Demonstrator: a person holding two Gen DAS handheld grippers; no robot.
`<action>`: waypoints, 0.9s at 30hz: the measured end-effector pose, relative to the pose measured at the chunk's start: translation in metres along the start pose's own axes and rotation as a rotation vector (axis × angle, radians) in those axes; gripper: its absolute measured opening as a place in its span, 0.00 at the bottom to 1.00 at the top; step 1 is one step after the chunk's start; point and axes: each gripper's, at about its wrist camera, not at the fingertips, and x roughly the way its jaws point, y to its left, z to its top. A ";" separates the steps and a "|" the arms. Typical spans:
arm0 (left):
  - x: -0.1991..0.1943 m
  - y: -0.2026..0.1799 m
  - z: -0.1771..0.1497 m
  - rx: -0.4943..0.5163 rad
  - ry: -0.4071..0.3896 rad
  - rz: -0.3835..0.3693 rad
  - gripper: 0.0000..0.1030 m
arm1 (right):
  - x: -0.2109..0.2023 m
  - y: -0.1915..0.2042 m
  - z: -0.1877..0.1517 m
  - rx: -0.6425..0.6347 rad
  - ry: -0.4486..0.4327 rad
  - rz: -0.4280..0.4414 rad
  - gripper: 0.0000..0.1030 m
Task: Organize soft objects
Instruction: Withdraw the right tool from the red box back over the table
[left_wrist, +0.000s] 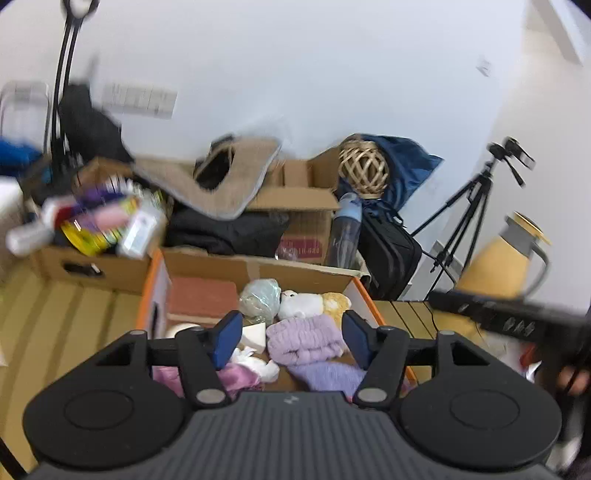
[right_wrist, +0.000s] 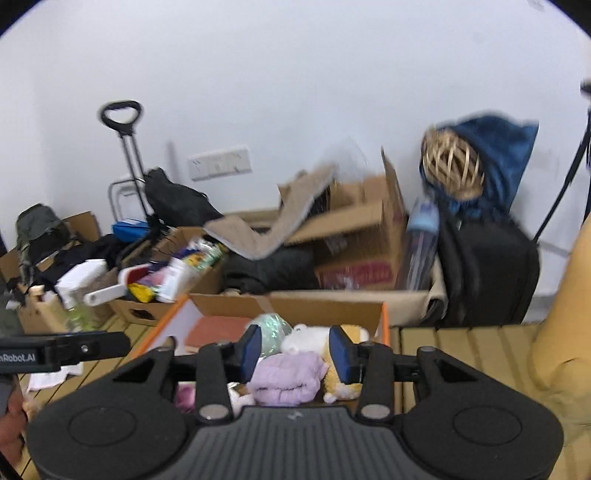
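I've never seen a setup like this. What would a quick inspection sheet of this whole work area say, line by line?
Surface: slatted wooden table, partly bare.
Job's things: open cardboard box with orange edges holds a lilac knitted cloth, a white plush toy, a yellow plush toy, a bagged bundle and pink cloth.
Clutter: more boxes behind, one full of bottles and packets; black bag; woven ball; yellow jug.
Grippers: left tongs and right tongs both open above the box, holding nothing.
Cables: one dark cord on the table.
Surroundings: white wall, wall sockets, camera tripod.
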 end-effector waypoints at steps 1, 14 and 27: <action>-0.015 -0.005 -0.002 0.018 -0.010 0.004 0.65 | -0.016 0.003 0.001 -0.013 -0.012 -0.004 0.45; -0.217 -0.053 -0.144 0.133 -0.241 0.007 0.83 | -0.230 0.061 -0.126 -0.177 -0.248 -0.010 0.71; -0.321 -0.049 -0.275 0.138 -0.291 0.051 0.93 | -0.318 0.098 -0.284 -0.160 -0.214 -0.001 0.88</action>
